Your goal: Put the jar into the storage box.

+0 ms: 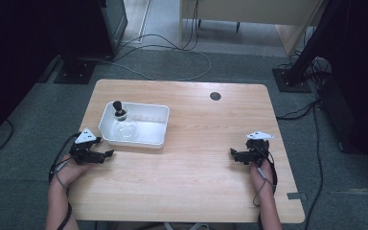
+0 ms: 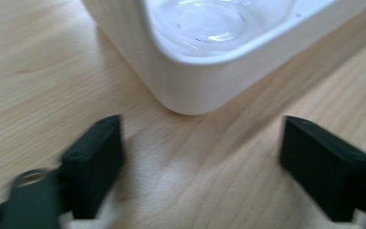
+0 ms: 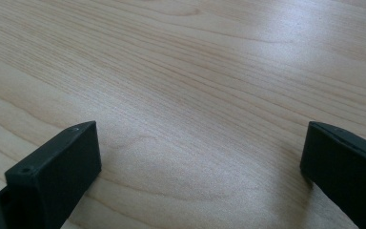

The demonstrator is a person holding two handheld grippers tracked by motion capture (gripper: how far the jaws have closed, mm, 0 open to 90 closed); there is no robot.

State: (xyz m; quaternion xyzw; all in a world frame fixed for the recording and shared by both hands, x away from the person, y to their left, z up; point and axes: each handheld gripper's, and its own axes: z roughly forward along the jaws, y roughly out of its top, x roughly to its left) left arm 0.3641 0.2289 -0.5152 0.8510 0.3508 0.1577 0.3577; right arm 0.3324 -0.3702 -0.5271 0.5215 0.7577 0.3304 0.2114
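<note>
While both forearms rest at the near edge of the surface (image 1: 206, 143), each hand holds its tool low and level. Left hand-held gripper (image 1: 109, 154): jaws wide, nothing between them, pointing at the near corner of the white tray (image 1: 160, 128), which sits just beyond the tips and apart from them. Right hand-held gripper (image 1: 232, 152): jaws also wide and empty, over bare wood, well apart from the tray. Inside the tray, toward its left end, lies a clear glass vessel (image 1: 124, 130), rounded, hard to make out against the white; the left gripper view gives its curved wall (image 2: 219, 24) just over the tray rim (image 2: 205, 83). Behind the glass, a small dark stopper with a round knob (image 1: 119, 110) stands upright. Farther off, a round grommet (image 1: 215, 96) in the wood, then grey floor with cables. Judgement: the glassware lies settled in the tray with neither tool on it, so either placing is finished or lifting out has not begun; the frames alone do not settle which.
</note>
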